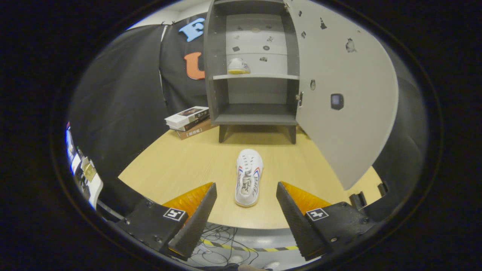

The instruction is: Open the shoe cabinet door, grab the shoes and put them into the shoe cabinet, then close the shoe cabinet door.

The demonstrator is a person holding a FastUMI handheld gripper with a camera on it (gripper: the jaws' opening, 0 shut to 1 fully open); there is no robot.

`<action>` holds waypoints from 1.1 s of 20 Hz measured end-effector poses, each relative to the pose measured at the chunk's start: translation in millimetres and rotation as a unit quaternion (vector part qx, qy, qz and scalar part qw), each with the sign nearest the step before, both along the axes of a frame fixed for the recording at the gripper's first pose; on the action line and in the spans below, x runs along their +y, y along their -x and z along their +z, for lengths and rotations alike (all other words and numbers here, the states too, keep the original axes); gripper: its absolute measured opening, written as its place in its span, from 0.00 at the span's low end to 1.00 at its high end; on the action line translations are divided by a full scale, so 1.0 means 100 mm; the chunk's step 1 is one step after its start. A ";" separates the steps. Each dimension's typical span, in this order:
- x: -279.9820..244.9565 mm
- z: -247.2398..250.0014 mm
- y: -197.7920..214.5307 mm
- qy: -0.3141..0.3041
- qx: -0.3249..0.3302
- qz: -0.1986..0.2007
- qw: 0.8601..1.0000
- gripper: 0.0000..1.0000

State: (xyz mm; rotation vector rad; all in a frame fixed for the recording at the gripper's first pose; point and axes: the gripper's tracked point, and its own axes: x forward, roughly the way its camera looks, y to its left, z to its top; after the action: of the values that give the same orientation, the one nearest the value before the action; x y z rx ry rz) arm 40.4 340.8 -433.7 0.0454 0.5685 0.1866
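A grey shoe cabinet (252, 119) stands at the far end of the wooden table, its pale door (339, 86) swung wide open to the right. One white shoe with a yellow sole (238, 66) rests on the cabinet's middle shelf. A second white shoe (248, 177) with red and blue stripes lies on the table, lengthwise, just ahead of my fingers and between their lines. My gripper (246, 192) is open, fingers wide apart and holding nothing, hovering over the table's near edge.
A stack of books (190, 121) lies left of the cabinet on the wooden table (177, 165). The open door overhangs the table's right side. Below the near edge are floor cables and striped tape (241, 247). Black cloth walls the booth.
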 end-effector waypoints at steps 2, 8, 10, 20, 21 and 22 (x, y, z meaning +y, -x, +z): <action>0.13 -0.22 -0.19 0.008 0.015 0.002 1.000 1.00; 0.31 -0.73 -0.77 0.013 0.050 -0.010 0.999 1.00; 0.36 -0.86 -0.88 0.009 0.069 -0.008 0.998 1.00; 0.48 -1.22 -1.29 0.010 0.114 -0.006 0.993 0.74; 0.38 -1.25 -1.35 0.018 0.104 -0.027 0.994 0.55; 0.41 -1.25 -1.36 0.000 0.096 -0.030 0.995 0.36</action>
State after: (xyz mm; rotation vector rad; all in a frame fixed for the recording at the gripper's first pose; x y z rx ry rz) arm 176.9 382.0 -558.3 0.0811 0.7576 0.1240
